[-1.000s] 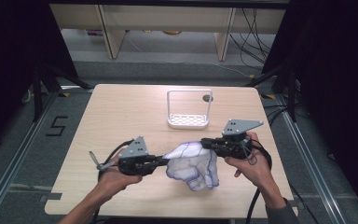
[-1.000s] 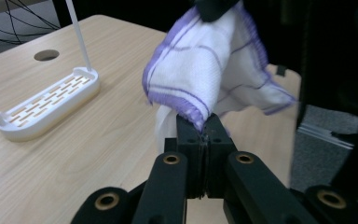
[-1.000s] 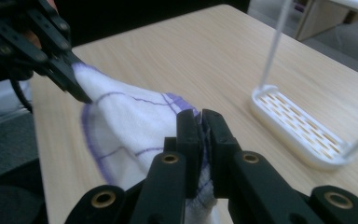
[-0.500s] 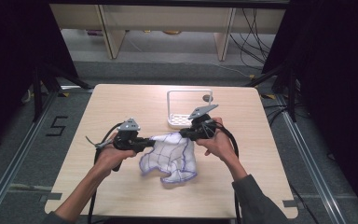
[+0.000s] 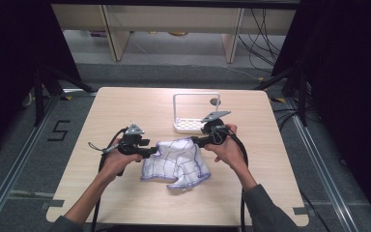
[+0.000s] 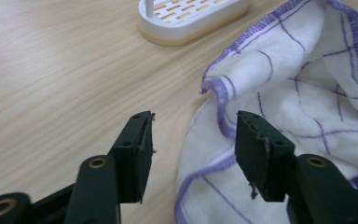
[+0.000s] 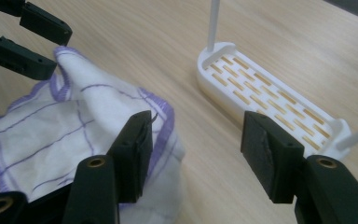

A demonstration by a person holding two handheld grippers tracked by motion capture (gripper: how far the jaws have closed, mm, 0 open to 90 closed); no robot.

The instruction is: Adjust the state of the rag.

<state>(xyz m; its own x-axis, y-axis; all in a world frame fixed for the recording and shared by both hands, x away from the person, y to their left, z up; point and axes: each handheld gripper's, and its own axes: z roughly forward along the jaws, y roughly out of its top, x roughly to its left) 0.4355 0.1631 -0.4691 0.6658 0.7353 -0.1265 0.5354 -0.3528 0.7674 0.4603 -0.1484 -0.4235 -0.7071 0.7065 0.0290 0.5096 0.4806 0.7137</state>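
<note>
A white cloth (image 5: 176, 162) with purple grid lines and a purple hem lies crumpled on the wooden table (image 5: 125, 106). My left gripper (image 5: 151, 152) is at its left edge, my right gripper (image 5: 196, 141) at its upper right corner. Both have just been opening. In the left gripper view the left gripper (image 6: 193, 140) stands open, with a hem fold of the cloth (image 6: 298, 84) loose between the jaws. In the right gripper view the right gripper (image 7: 193, 140) is open over bare table, the cloth (image 7: 51, 135) lying against its left jaw.
A white slotted rack (image 5: 188, 126) with an upright wire frame stands just beyond the right gripper, close to its jaws (image 7: 265, 93). Its base (image 6: 191, 16) also lies ahead of the left gripper. The left gripper (image 7: 61, 51) is across the cloth.
Both grippers carried the cloth away from the table's front edge and down toward the rack, then opened. The cloth, earlier hanging between shut jaws, now rests on the table.
</note>
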